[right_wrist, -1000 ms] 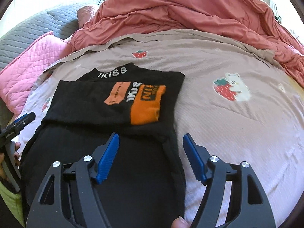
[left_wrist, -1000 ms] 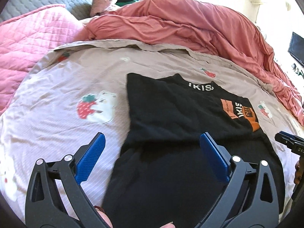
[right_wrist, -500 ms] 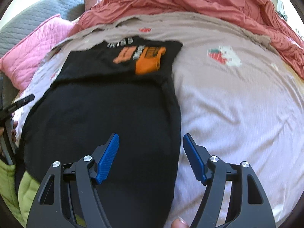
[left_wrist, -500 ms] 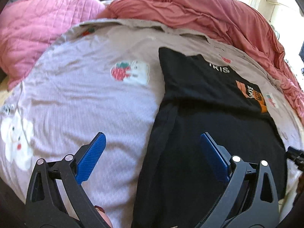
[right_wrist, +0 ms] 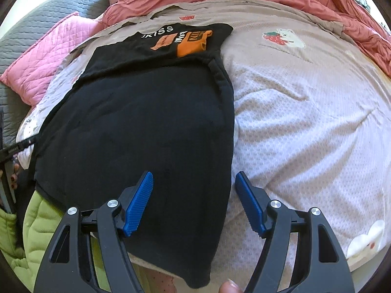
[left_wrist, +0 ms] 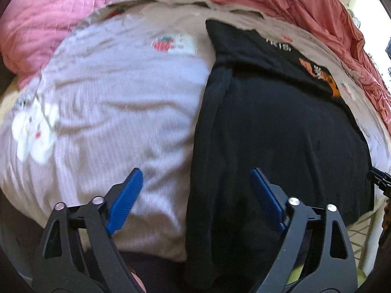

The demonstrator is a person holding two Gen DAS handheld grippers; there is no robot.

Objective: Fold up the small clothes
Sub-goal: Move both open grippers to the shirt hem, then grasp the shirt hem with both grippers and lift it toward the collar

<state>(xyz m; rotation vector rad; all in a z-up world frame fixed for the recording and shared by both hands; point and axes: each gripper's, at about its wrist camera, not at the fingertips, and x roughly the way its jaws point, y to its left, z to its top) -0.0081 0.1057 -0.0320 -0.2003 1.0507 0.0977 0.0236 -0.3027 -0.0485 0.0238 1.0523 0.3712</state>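
A small black garment (left_wrist: 273, 127) lies flat on the bed, sleeves folded in, with white lettering at the collar and an orange patch (right_wrist: 193, 42) at its far end; it also shows in the right wrist view (right_wrist: 136, 127). Its near hem hangs over the bed's front edge. My left gripper (left_wrist: 195, 185) is open and empty, over the garment's left edge near the hem. My right gripper (right_wrist: 194, 185) is open and empty, over the garment's right edge near the hem. The other gripper's tip shows at the far side of each view (left_wrist: 380, 179).
The bed sheet (right_wrist: 305, 112) is pale lilac with strawberry and bear prints. A salmon duvet (left_wrist: 281, 2) is bunched at the back. A pink quilted pillow (right_wrist: 46, 61) lies at the left. A lime-green quilted item (right_wrist: 36, 222) sits below the bed's front edge.
Both grippers have pulled back toward the bed's front edge, from above the folded sleeves to the garment's hem. Both stayed open. The garment has not moved.
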